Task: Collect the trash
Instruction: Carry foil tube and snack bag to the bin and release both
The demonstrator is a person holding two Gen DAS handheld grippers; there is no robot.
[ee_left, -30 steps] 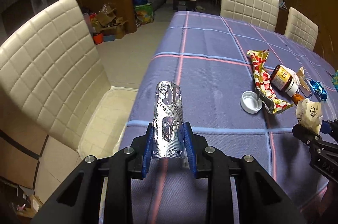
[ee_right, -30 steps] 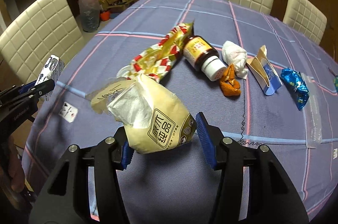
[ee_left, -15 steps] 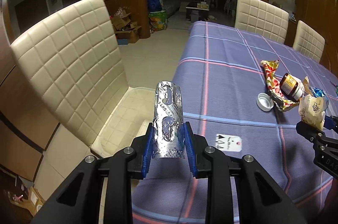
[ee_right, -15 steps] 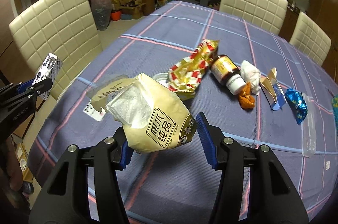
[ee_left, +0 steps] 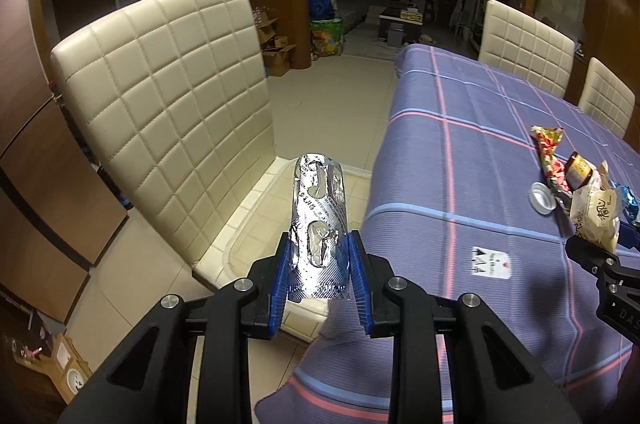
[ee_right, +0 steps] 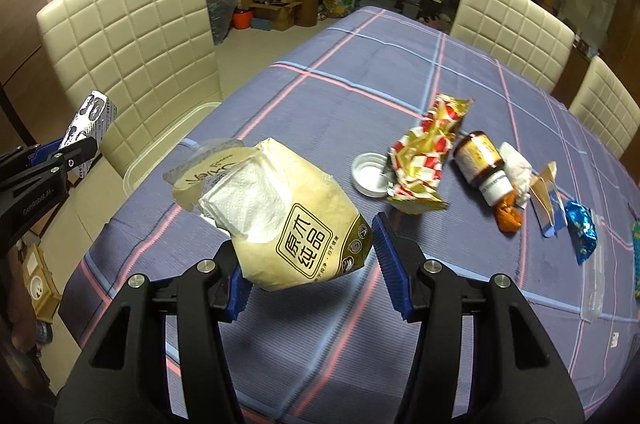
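Foil blister pack (ee_left: pixel 319 232) sits clenched in my left gripper (ee_left: pixel 319 274), chair (ee_left: pixel 168 96) at ten o'clock. My right gripper (ee_right: pixel 310 266) grasps a tissue packet (ee_right: pixel 296 220), bottle cap (ee_right: pixel 370 173) at one o'clock.

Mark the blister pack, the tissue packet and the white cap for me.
blister pack (ee_left: pixel 319 224): left wrist view, middle of the foil strip.
tissue packet (ee_right: pixel 296 224): right wrist view, printed yellow face.
white cap (ee_right: pixel 369 176): right wrist view, inside of the upturned cap.

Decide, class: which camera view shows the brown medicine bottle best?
The right wrist view: the brown medicine bottle lies unobstructed on the tablecloth, label and white neck visible. The left wrist view shows it small, at the edge, partly hidden by the tissue pack.
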